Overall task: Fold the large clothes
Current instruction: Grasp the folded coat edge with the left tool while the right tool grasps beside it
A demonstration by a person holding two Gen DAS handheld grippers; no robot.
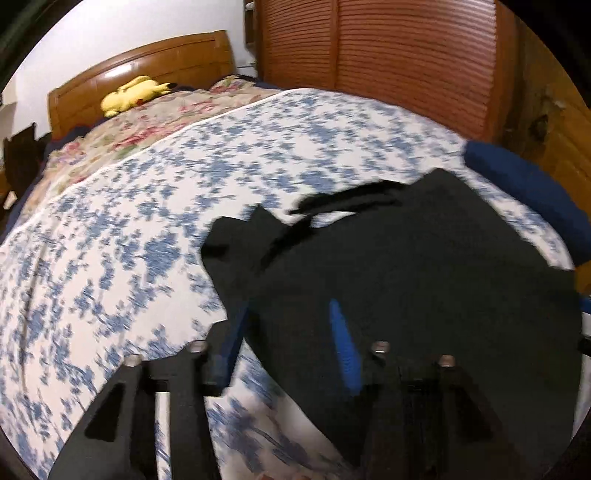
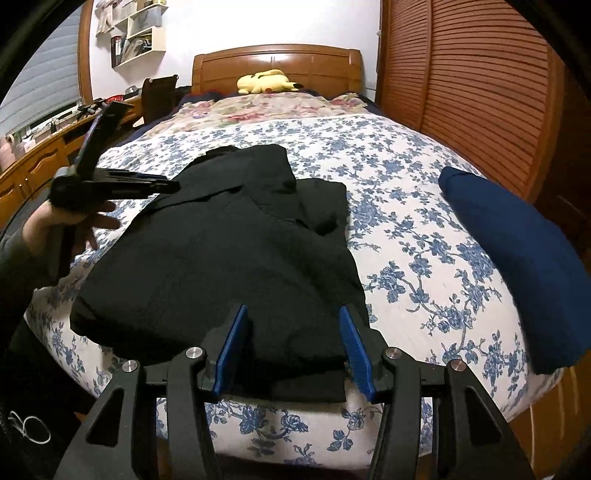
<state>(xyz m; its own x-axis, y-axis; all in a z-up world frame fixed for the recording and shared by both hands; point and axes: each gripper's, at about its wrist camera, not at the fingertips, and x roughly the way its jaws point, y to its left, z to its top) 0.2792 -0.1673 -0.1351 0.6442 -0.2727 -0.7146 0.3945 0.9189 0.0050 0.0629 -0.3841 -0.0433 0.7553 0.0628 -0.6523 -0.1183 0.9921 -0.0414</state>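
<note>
Black cloth garment, partly folded and rumpled, lies on the near part of my bed's blue-flowered white quilt, its near hem reaching the mattress edge. From my right wrist view I see my right gripper with its blue ribbed pads standing apart on either side of the near hem; the cloth lies between them, but the pads do not press on it, so that gripper is open and holds nothing. The same view shows what the other cannot: my left hand wrapped around the handle of my left gripper, whose black fingers reach in from the left, level with the garment's far left edge; whether they touch the cloth I cannot tell. My left wrist view is smeared with blur, yet it shows my left gripper with a wide gap between its blue pads, the left pad over bare quilt, the right over the black cloth, nothing gripped. Both views show a folded dark-blue cloth piece at the right edge of the bed, well apart from the garment, and a yellow plush toy by the brown wooden headboard. Only the right view shows the white wall shelves and wooden desk at left.
</note>
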